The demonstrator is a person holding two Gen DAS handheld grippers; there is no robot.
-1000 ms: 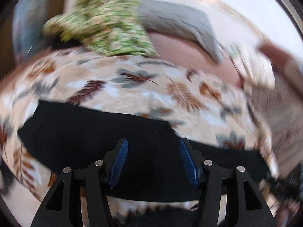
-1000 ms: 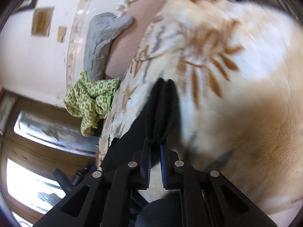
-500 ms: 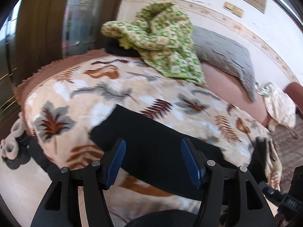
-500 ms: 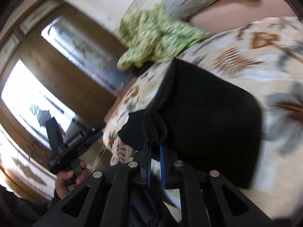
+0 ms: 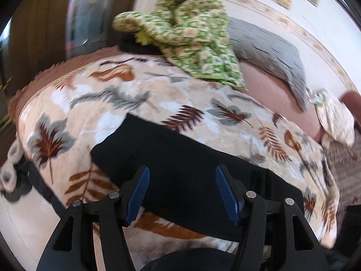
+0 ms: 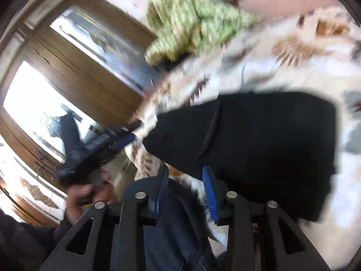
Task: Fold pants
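The black pants (image 5: pixel 180 169) lie folded over on a leaf-patterned blanket (image 5: pixel 126 94) on the bed. My left gripper (image 5: pixel 182 189) is open and empty, hovering over the near edge of the pants. In the right wrist view the pants (image 6: pixel 270 140) lie flat with one layer on top of another. My right gripper (image 6: pixel 186 187) is open and empty, just off the near edge of the pants. The left gripper also shows in the right wrist view (image 6: pixel 101 144), held in a hand at the left.
A crumpled green patterned cloth (image 5: pixel 194 36) and a grey pillow (image 5: pixel 270 49) lie at the far side of the bed. A cream bundle (image 5: pixel 336 119) sits at the right. Wooden doors with glass (image 6: pixel 67 72) stand beyond the bed's left end.
My right gripper let go of the pants' edge and opened; the folded layer now lies flat. The left gripper stayed open and shifted little.
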